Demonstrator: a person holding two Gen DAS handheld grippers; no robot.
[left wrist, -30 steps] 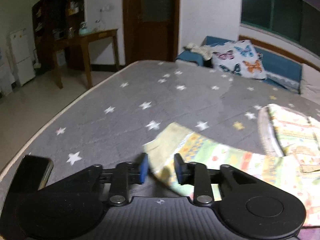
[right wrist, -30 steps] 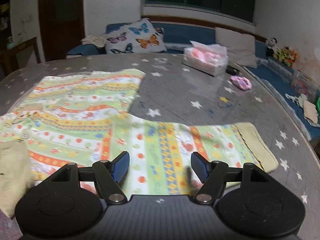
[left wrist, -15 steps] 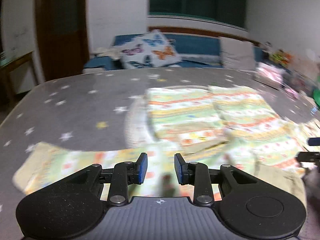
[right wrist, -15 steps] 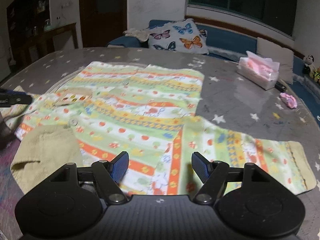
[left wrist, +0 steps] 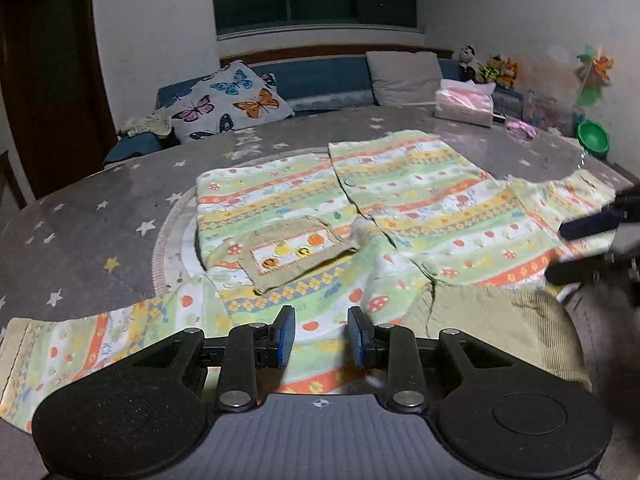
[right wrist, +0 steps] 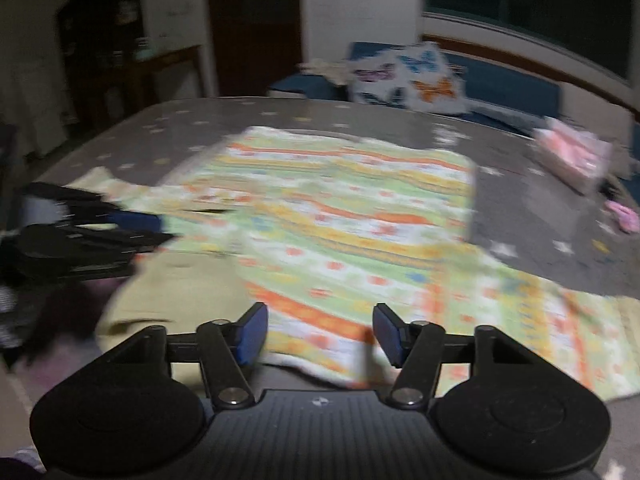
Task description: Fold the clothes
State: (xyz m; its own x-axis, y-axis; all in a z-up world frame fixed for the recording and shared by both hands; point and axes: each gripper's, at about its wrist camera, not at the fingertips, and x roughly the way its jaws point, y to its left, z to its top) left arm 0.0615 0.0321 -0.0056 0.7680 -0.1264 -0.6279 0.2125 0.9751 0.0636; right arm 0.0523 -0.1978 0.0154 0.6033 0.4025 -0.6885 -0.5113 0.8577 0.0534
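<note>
Garment: striped cardigan [left wrist: 400,200], spread flat, centre frame on the starred table [left wrist: 100,208].
Handling: light, limp knit; judged to slide and sag.
Hold: pinch your near hem or ribbed collar [left wrist: 500,316].
Left gripper [left wrist: 321,336]: narrow gap, gripping nothing.
Right gripper [right wrist: 320,334]: closing, pads not pressing cloth.

One patterned garment [left wrist: 400,208], two cushions [left wrist: 232,100], one tissue pack [left wrist: 464,104], two hand-held grippers [left wrist: 321,336].

Before you is a table [left wrist: 100,184] under a grey cover printed with stars. On it a striped, patterned garment [left wrist: 404,208] lies spread flat, its sleeves [left wrist: 92,340] stretched out to either side and its tan ribbed collar [left wrist: 500,320] at the near edge. Toward the far right of the table sit a pink tissue pack [left wrist: 466,102] and a small pink thing [left wrist: 520,128] beside it.
</note>
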